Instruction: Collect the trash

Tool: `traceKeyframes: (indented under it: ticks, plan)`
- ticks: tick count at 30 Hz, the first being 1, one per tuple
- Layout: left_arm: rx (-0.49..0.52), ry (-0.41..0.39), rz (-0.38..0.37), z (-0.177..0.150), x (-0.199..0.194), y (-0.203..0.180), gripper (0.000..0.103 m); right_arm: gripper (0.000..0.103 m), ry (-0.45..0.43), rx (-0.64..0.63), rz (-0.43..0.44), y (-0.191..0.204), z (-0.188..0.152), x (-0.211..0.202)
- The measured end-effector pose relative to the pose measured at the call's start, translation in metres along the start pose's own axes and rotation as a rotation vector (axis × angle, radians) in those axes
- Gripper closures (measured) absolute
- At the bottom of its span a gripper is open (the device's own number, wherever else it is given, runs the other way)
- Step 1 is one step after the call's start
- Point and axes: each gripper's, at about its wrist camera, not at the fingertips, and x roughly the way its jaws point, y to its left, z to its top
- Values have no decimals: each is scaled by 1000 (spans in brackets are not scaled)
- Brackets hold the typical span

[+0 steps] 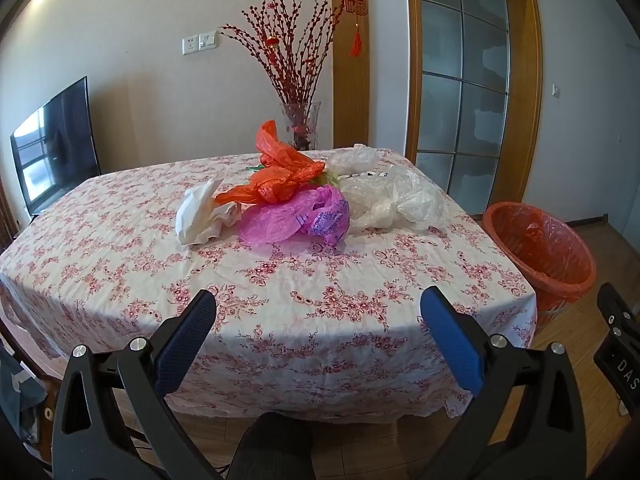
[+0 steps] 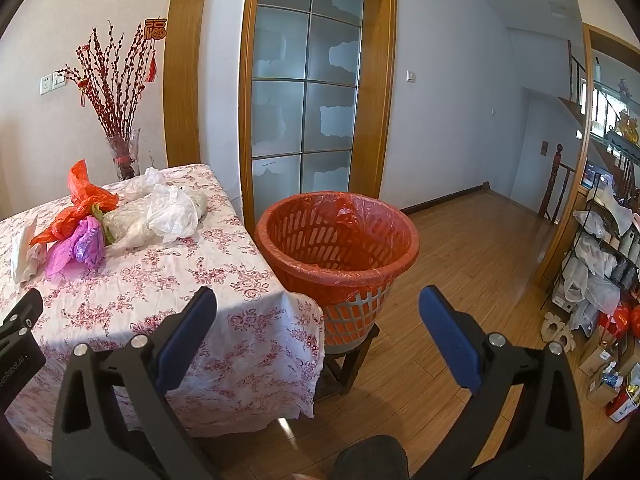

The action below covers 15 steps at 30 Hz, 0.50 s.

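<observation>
A heap of trash lies mid-table on the floral tablecloth (image 1: 280,288): a crumpled white paper (image 1: 200,212), an orange plastic bag (image 1: 280,176), a pink bag (image 1: 296,218) and clear bags (image 1: 396,200). The heap also shows in the right wrist view, with the orange bag (image 2: 80,200) and clear bags (image 2: 168,212). An orange-lined basket bin (image 2: 336,248) stands on a low stool right of the table; it also shows in the left wrist view (image 1: 540,252). My left gripper (image 1: 318,308) is open and empty, short of the table's near edge. My right gripper (image 2: 318,308) is open and empty, near the table's right corner and the bin.
A glass vase of red branches (image 1: 300,124) stands behind the table. A TV (image 1: 56,144) is at left. A frosted glass door (image 2: 304,92) is behind the bin. Cluttered shelves (image 2: 600,248) line the right wall, with wooden floor (image 2: 460,264) between.
</observation>
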Motion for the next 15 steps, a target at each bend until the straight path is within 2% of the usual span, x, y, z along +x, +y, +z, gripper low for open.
traceKeyframes:
  ticks: [15]
  plan:
    - [0,2,0,0,0,0,2,4,1,1,-1,0,0,2]
